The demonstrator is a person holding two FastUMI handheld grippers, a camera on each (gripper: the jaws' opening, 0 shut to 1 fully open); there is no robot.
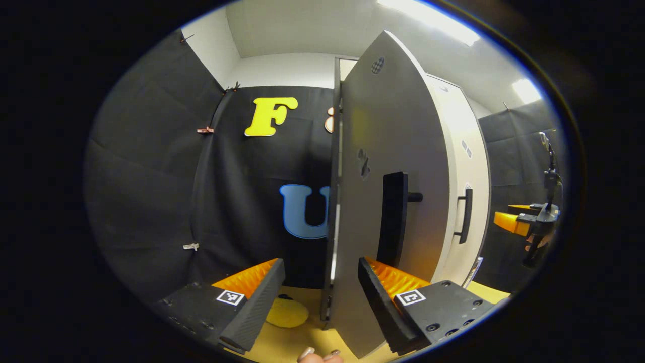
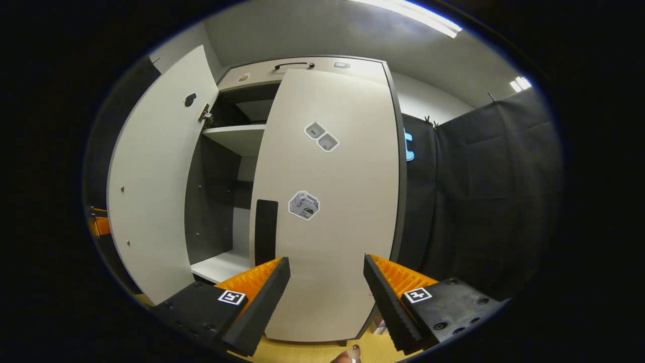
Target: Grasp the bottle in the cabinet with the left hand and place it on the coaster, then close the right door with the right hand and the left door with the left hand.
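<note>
Left gripper [image 1: 320, 290]: jaws released, spread either side of the open pale flat left cabinet door [image 1: 390, 176], near its black bar handle [image 1: 394, 219].
Right gripper [image 2: 325, 295]: jaws released, just before the shut pale right cabinet door [image 2: 330, 201].
Round yellow coaster [image 1: 287, 312]: on the wooden tabletop [image 1: 282, 345], left of the door's lower edge.
Bottle: cannot tell where.

Can't see most of my cabinet [image 2: 242, 136] interior, the right door [image 2: 327, 201] covers it; sticker [image 2: 304, 205] too tiny to read.
</note>
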